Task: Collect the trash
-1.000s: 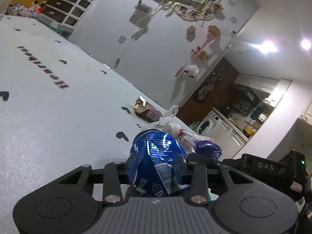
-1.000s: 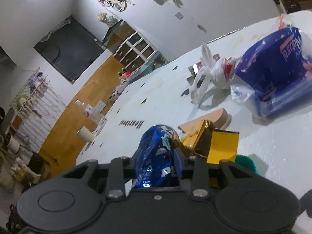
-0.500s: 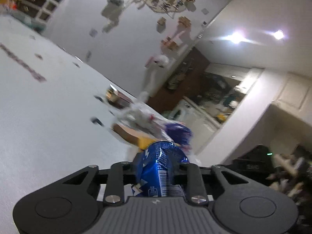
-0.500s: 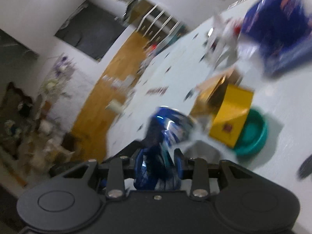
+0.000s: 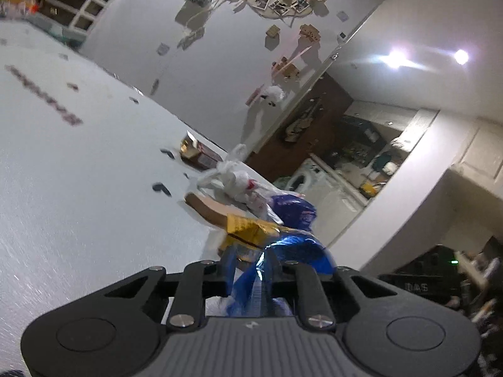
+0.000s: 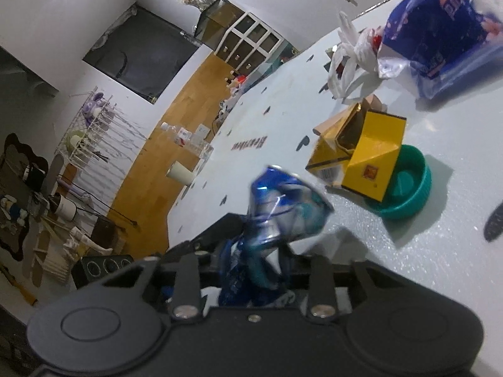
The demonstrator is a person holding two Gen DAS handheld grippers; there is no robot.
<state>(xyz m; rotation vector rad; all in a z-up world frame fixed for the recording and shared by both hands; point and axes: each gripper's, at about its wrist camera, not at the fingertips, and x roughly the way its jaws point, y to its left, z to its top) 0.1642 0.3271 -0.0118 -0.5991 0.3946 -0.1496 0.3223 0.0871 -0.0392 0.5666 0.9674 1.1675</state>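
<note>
Clearly, only a small part of the collecting is done at this point. A crushed blue aluminium drink can point(image 6: 284, 210) is pinched between both tools at once. The left gripper point(image 5: 251, 275) is clamped tight on its flattened lower end, and the right gripper point(image 6: 254, 267) is closing its jaws on the same crumpled metal, which already sits between them. The can is held off the white foam-textured table top point(image 5: 78, 188), with its dented upper end tilted up and to the right in the right wrist view.

No bin or sack for the trash can be made out in either view, so it cannot be told where the can is meant to go, and nothing is seen to have been put away yet.

Much is left on the table. A torn yellow cardboard box point(image 6: 361, 154) lies just beyond the can, resting partly on a shallow teal plastic bowl point(image 6: 408, 188). Farther off, a knotted white plastic bag point(image 6: 352, 53) lies against a clear plastic bag holding a blue printed packet point(image 6: 440, 28). A flat brown cardboard piece point(image 5: 207, 207) lies beside the yellow box, and a small brown carton point(image 5: 196, 155) stands near the far edge in the left wrist view.

By this reckoning one item is in hand and at least five are still to be gathered.
</note>
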